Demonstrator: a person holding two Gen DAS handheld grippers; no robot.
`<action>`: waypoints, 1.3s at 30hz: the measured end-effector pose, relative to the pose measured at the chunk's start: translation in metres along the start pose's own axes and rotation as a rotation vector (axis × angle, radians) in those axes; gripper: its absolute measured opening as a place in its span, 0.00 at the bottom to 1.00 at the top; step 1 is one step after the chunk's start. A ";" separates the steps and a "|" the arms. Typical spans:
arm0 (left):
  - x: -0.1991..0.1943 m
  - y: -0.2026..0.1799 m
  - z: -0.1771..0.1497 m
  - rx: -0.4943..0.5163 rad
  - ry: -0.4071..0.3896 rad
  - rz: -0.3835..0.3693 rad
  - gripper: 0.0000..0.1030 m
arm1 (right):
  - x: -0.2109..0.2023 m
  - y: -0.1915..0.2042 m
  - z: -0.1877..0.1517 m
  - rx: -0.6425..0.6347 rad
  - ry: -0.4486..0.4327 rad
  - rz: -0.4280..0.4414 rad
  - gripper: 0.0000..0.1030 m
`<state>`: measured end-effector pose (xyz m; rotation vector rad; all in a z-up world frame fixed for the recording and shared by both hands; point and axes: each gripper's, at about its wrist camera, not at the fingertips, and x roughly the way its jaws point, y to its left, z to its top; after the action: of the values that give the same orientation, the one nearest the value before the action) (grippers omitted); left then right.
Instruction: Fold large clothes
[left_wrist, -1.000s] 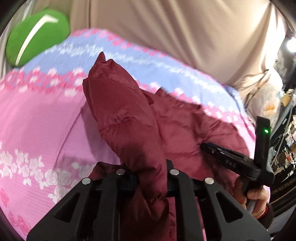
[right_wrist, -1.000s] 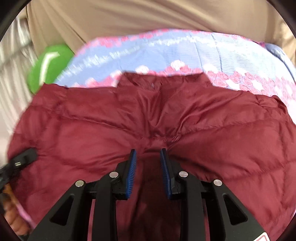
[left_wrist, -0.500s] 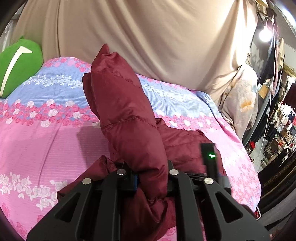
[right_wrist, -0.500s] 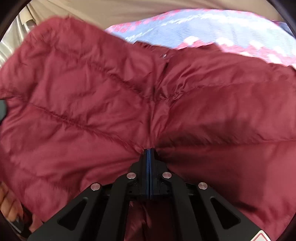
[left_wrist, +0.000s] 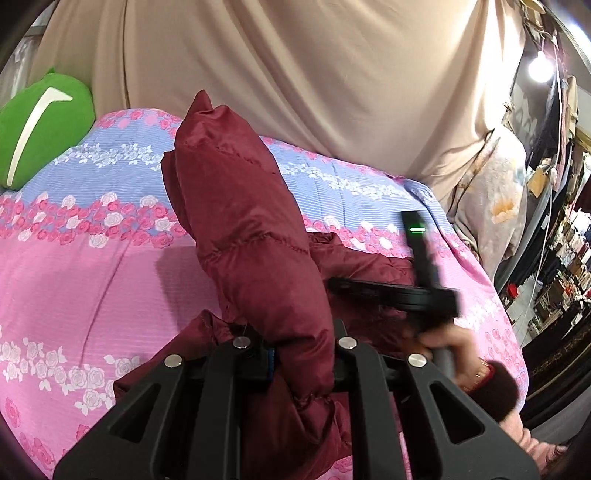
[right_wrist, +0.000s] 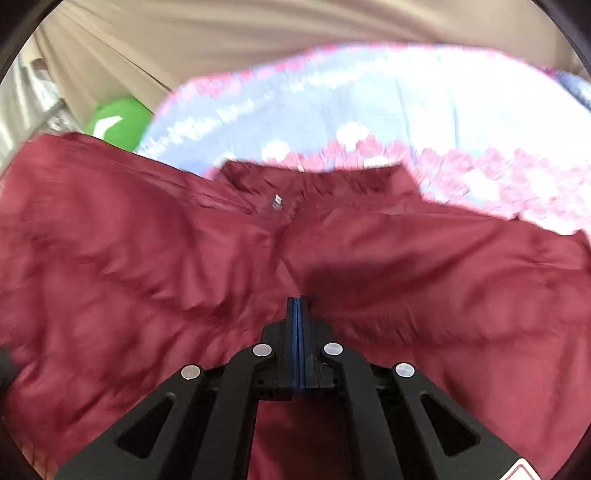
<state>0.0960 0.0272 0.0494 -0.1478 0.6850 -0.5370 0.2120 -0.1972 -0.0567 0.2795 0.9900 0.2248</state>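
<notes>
Floral bedspread (left_wrist: 110, 266), left hand-held gripper (left_wrist: 301, 363) clamping maroon jacket (left_wrist: 243, 236) sleeve, right hand-held gripper (right_wrist: 297, 321) closed above it.

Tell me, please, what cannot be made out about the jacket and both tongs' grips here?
- Left wrist view: the left tongs clamp the dark red quilted puffer jacket; the sleeve's bulk hides the pads.
- Right wrist view: motion blur hides whether the shut right tongs pinch any fabric.
- Right wrist view: the hem is cut off by the frame's lower edge.
- Left wrist view: the sleeve covers the jacket's body.
</notes>
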 end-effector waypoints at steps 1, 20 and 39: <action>-0.001 -0.002 0.000 0.007 -0.001 -0.004 0.12 | 0.013 0.001 0.002 0.003 0.027 0.013 0.00; 0.030 -0.044 0.006 0.079 0.041 -0.108 0.13 | -0.053 -0.006 -0.048 0.006 -0.019 0.158 0.03; 0.056 -0.097 0.002 0.177 0.088 -0.088 0.13 | -0.107 -0.048 -0.080 0.083 -0.138 0.132 0.00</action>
<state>0.0918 -0.0849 0.0488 0.0117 0.7158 -0.6884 0.0903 -0.2653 -0.0296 0.4312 0.8467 0.2811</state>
